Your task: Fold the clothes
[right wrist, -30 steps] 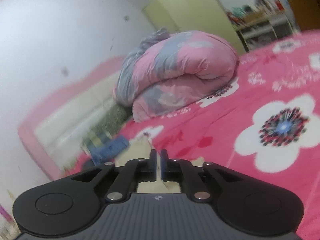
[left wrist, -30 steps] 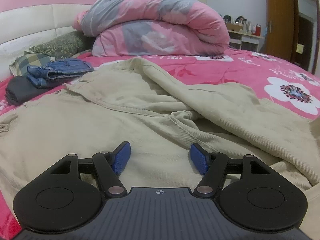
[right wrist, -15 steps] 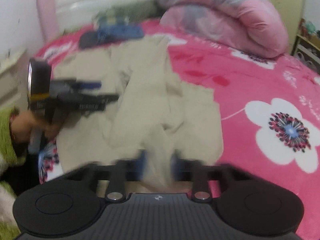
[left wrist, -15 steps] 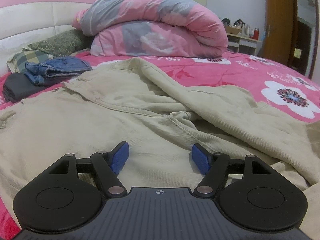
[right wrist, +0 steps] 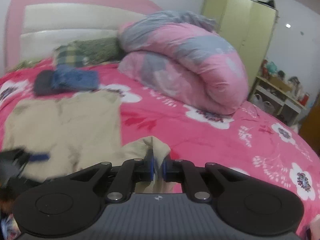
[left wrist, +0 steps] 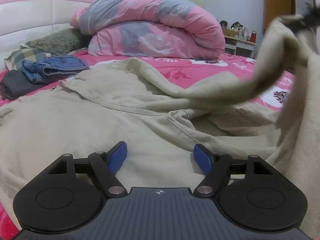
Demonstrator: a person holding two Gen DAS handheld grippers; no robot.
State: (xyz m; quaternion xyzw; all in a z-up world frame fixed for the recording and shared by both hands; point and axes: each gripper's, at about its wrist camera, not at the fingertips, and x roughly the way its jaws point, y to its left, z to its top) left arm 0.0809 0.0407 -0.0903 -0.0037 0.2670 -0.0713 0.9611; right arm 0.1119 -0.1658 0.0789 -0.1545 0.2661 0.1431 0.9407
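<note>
Two pieces look finished already: folded jeans sit on a dark folded garment up near the pillows, well apart from the work in front. The beige garment is the one in hand now, and it's far from done — most of it lies spread and rumpled across the pink bed, with creases and an overlapped layer through the middle.

The right tool has a bunched edge of that beige cloth between its blue pads and the jaws are closing on it, nearly together, fabric pinched and lifted clear of the bed. In the left wrist view that raised cloth sweeps up the right side as a blurred band. The left tool hangs low over the flat part of the garment, jaws wide and opening further, nothing gripped between them.

By my read, the first real fold is only starting; the flattening, the remaining folds and the stacking are all left.

Hard to call: which part of the garment is pinched, since the bunch hides it. The garment's near edge is cut off under both tools, and the left tool in the right wrist view is just a dark smear at the left edge. Whether it's a jacket or trousers, I can't tell.
</note>
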